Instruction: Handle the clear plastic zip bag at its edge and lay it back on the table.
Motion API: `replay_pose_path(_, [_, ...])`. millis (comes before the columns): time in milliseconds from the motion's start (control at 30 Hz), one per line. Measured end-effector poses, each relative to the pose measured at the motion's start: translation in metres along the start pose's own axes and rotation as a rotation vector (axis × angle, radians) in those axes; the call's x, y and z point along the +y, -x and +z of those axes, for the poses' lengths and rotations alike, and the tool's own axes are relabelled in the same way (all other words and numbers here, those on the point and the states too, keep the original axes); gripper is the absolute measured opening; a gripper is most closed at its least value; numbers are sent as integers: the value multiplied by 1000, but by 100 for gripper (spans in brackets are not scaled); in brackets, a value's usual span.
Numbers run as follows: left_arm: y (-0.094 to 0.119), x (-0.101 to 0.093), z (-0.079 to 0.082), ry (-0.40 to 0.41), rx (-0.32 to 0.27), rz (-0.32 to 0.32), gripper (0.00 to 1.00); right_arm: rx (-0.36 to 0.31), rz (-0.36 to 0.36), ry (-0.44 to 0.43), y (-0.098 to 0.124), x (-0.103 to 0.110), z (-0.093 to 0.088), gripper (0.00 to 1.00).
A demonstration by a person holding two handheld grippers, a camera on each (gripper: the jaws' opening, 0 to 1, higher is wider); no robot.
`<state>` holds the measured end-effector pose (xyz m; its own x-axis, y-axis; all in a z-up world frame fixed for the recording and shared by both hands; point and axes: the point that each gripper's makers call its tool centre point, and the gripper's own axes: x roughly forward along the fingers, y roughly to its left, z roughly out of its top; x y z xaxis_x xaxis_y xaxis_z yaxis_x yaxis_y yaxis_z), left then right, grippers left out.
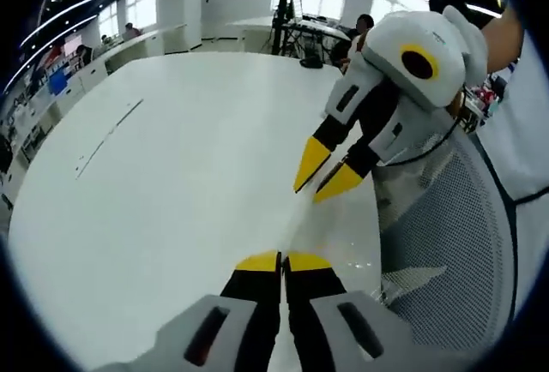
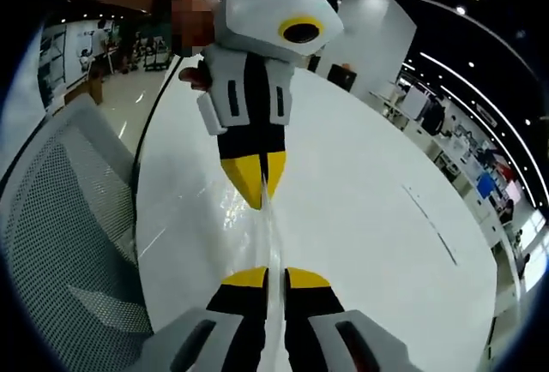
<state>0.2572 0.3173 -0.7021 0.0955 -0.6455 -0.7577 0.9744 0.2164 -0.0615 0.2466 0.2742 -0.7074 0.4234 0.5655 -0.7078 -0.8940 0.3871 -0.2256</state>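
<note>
Clear plastic zip bag (image 2: pixel 268 235) is stretching edge-on above the white table (image 1: pixel 171 158), and I am pinching it at both ends: my left gripper (image 1: pixel 283 262) is clamped on one edge, my right gripper (image 2: pixel 267 279) on the opposite.

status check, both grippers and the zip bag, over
Left gripper shut on zip bag edge. Right gripper shut on opposite edge, bag stretched between them above white table. Mesh chair beside table, nothing blocking.
</note>
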Motion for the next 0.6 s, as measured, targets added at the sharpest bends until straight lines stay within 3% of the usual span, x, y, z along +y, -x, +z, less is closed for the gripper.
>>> replay_pose_path(100, [-1,8,-1,-80,-1,34,0,-9,18,-30,-1,-3,-1,3])
replay_pose_path(500, [1,-2,5,-354,57,127,0,-98,54,-169,4,-17,14,6])
replay_pose_path(600, [0,-1,3,-415,74,144,0,-120,102,-224,6,-11,23,7])
